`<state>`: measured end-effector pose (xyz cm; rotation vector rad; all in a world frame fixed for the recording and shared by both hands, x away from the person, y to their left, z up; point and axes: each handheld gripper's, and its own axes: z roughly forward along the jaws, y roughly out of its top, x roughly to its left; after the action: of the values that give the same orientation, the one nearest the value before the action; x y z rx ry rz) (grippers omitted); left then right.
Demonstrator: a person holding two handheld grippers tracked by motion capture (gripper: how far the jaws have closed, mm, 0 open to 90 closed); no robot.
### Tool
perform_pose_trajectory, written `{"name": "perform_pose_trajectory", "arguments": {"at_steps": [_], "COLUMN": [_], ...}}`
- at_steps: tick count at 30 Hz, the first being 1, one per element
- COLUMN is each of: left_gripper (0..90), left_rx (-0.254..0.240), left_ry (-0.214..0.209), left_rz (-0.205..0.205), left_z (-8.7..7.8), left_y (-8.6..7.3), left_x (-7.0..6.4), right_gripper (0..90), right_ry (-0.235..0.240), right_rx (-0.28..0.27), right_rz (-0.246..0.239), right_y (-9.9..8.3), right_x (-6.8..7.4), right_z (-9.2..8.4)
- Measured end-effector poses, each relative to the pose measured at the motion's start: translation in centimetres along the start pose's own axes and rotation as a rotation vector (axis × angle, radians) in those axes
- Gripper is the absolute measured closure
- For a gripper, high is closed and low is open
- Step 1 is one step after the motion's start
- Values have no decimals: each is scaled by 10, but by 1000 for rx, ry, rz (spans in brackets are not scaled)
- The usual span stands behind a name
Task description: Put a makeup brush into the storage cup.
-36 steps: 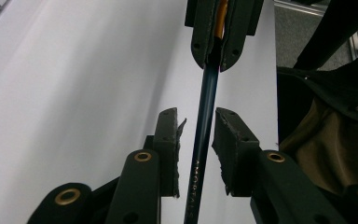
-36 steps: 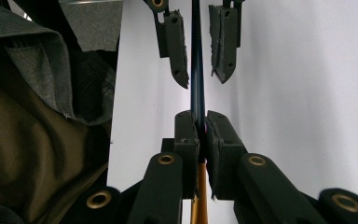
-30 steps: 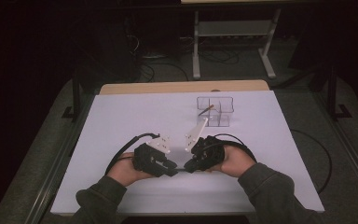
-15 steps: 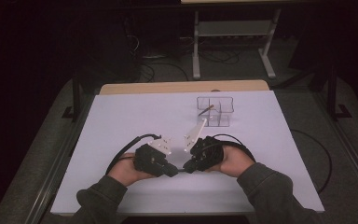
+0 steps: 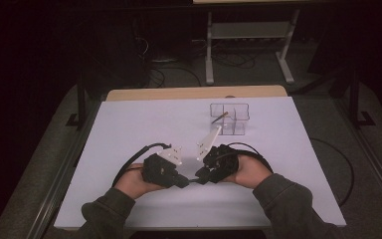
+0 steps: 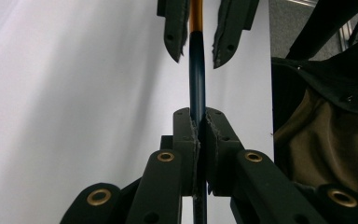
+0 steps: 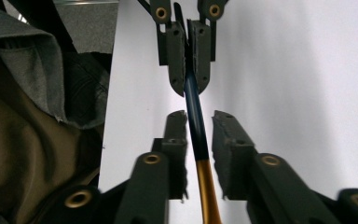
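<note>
While our left gripper [image 6: 198,126] clamps the slim dark-blue, gold-ended stick [image 6: 196,79], our right gripper [image 7: 199,122], at three o'clock, has just been opening around it, pads apart.

The white table [image 5: 129,129] lies bare across its whole left half and along the near edge, so a hand could sweep there freely. At the back right stands a clear box [image 5: 230,118] with a stick [image 5: 220,118] leaning out of it, blocking a straight reach forward on that side. Between the left gripper [image 5: 183,182] and the right gripper [image 5: 199,175] a thin pen [image 6: 196,70] bridges the gap, so nothing passes between them.
</note>
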<state>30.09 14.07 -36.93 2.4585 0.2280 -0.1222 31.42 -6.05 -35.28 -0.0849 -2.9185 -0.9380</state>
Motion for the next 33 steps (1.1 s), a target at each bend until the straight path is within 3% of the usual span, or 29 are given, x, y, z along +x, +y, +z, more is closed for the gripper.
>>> {"name": "perform_pose_trajectory", "arguments": {"at_steps": [13, 33], "left_gripper": [838, 838], "left_rx": [-10, -41], "left_ry": [40, 140], "left_rz": [-44, -150], "left_z": [-2, -9], "left_y": [-9, -13], "left_x": [5, 16], "right_gripper": [676, 640], "right_ry": [-49, -87], "right_rx": [-42, -58], "right_rz": [72, 115], "right_y": [-10, -22], "right_x": [-7, -11], "right_z": [-10, -11]}}
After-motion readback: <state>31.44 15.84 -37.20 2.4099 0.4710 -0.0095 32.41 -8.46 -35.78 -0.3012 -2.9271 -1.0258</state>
